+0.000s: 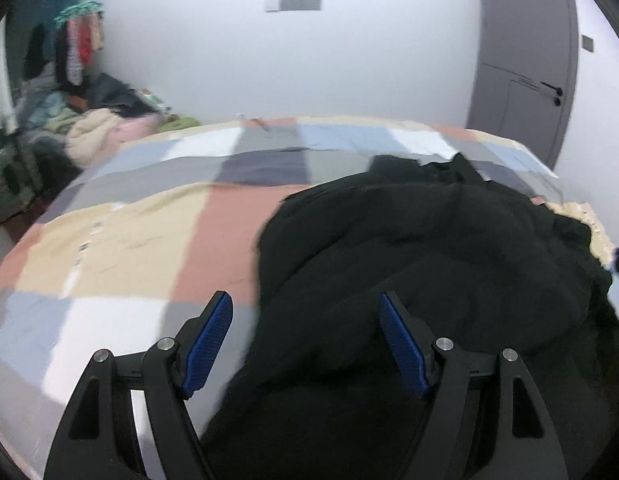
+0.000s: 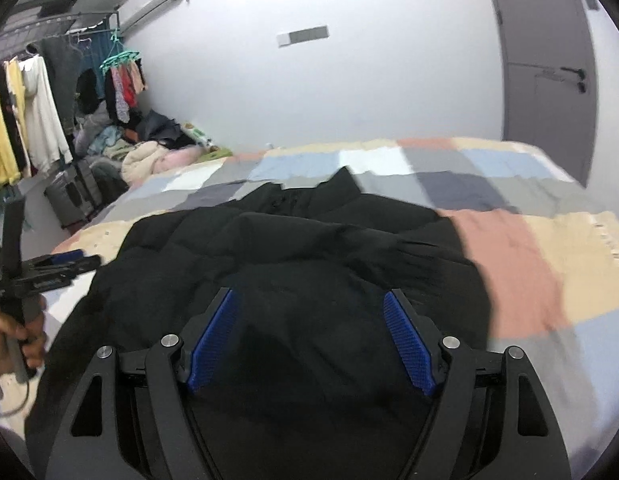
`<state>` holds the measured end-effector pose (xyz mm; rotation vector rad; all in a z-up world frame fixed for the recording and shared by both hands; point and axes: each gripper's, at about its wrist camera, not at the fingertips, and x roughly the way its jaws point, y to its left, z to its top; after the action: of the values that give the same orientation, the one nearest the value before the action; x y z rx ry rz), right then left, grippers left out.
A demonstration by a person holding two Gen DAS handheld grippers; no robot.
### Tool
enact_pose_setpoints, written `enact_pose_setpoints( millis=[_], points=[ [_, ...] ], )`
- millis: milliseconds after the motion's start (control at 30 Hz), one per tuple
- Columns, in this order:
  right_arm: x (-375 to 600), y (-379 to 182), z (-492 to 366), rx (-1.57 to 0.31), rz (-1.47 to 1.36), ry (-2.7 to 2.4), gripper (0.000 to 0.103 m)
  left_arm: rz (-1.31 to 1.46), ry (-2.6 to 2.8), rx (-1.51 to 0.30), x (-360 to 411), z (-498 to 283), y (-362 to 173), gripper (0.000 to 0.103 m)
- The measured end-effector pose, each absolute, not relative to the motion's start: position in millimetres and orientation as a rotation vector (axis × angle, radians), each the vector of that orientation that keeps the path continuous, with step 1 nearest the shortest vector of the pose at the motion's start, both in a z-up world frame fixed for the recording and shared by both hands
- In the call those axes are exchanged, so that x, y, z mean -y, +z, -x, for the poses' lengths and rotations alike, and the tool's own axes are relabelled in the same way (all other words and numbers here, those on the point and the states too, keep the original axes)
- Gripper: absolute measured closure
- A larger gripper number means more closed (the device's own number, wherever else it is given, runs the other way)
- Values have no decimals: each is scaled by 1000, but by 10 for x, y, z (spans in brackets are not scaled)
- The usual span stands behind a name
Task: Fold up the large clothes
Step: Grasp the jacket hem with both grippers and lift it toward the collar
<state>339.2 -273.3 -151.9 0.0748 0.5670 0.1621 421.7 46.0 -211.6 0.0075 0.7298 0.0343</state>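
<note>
A large black padded jacket (image 1: pixel 429 248) lies spread on a bed with a patchwork cover (image 1: pixel 157 232). My left gripper (image 1: pixel 305 300) hovers open above the jacket's left edge, nothing between its blue pads. In the right wrist view the same jacket (image 2: pixel 293 248) fills the middle, its collar toward the far wall. My right gripper (image 2: pixel 311 298) is open above the jacket's near part, holding nothing. The left gripper (image 2: pixel 57 266) also shows at the left edge of that view, held by a hand (image 2: pixel 9 340).
A rack of hanging clothes (image 2: pixel 37 112) and a heap of garments (image 2: pixel 149 152) stand left of the bed. A suitcase (image 2: pixel 73 196) sits on the floor there. A grey door (image 2: pixel 549 80) is at the back right. The patchwork cover (image 2: pixel 549 264) lies bare on the right.
</note>
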Motion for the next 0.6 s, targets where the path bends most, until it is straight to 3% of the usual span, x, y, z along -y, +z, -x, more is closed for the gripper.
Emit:
enact_pose_setpoints(
  millis=[233, 600],
  points=[
    [3264, -1800, -3091, -662, -99, 36, 28, 37, 134, -779, -800, -3939, -2517, 27],
    [3498, -2332, -3237, -807, 3, -50, 26, 8, 154, -846, -713, -4242, -2916, 27]
  ],
)
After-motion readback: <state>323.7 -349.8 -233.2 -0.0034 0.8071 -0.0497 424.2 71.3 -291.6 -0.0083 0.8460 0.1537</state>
